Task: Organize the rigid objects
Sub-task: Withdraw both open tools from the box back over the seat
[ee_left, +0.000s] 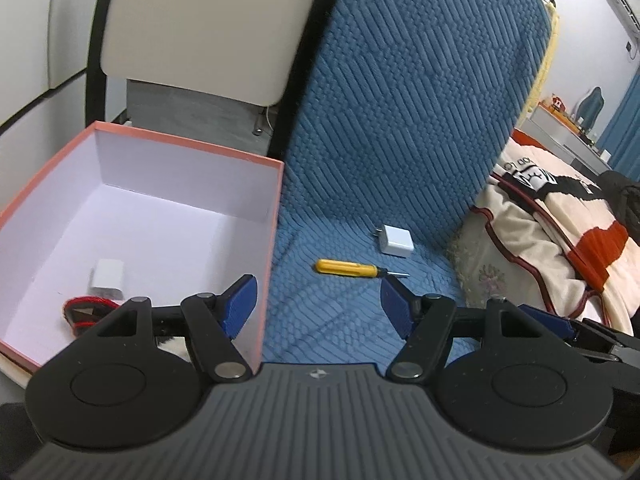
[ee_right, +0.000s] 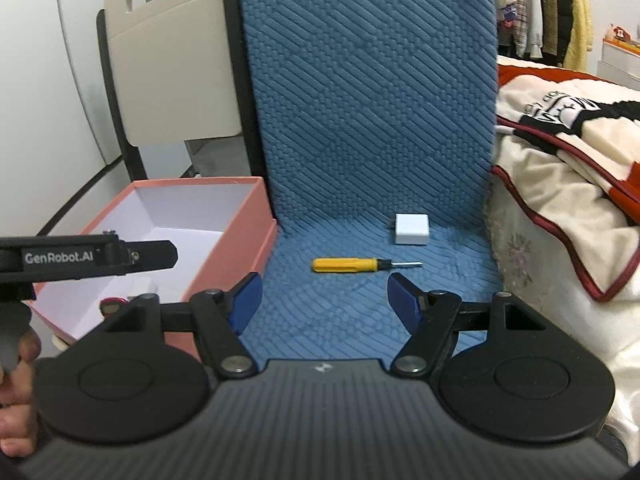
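A yellow-handled screwdriver (ee_left: 351, 269) (ee_right: 346, 265) lies flat on the blue quilted chair seat (ee_left: 340, 320) (ee_right: 320, 312), tip to the right. Behind it to the right sits a white charger cube (ee_left: 395, 241) (ee_right: 411, 229). A pink box (ee_left: 224, 156) (ee_right: 224, 216) with a white inside stands at the left; in it lie a white cube (ee_left: 107, 280) and a red-and-black item (ee_left: 86, 309). My left gripper (ee_left: 318, 296) is open, nothing between its blue pads, short of the screwdriver. My right gripper (ee_right: 324, 295) is open and empty too, just before the screwdriver.
The chair's tall blue back (ee_left: 400, 100) (ee_right: 368, 80) rises behind the seat. A cream, red and black blanket (ee_left: 560, 232) (ee_right: 568, 160) lies on a bed at the right. A beige chair back (ee_left: 192, 28) stands behind the box. A hand (ee_right: 16, 392) holds the left gripper's body (ee_right: 88, 258).
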### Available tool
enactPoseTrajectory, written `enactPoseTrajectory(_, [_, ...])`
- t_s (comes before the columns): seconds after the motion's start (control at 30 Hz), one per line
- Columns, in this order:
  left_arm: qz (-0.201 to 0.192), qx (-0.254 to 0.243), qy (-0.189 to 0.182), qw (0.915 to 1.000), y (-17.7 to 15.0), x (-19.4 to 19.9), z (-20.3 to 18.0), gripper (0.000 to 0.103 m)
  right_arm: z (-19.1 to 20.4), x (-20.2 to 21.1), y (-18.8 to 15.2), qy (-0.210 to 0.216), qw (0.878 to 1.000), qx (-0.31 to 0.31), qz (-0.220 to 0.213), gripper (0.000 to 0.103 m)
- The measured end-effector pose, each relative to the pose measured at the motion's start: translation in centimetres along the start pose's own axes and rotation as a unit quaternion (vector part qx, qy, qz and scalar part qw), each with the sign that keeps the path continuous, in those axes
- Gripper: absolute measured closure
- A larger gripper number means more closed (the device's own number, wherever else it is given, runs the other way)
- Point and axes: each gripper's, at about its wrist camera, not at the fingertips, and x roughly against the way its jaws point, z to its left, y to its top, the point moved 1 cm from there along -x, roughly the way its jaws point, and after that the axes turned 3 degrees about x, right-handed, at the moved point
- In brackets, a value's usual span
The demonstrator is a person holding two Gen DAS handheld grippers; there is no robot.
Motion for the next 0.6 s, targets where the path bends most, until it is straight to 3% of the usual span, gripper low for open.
enactPoseTrajectory(0.6, [0.034,-0.015,-0.024,0.9990,-3.8,-2.6,-3.4,0.030,-4.2,0.6,-3.7,-0.031,0.999,-0.015,0.019,0.031])
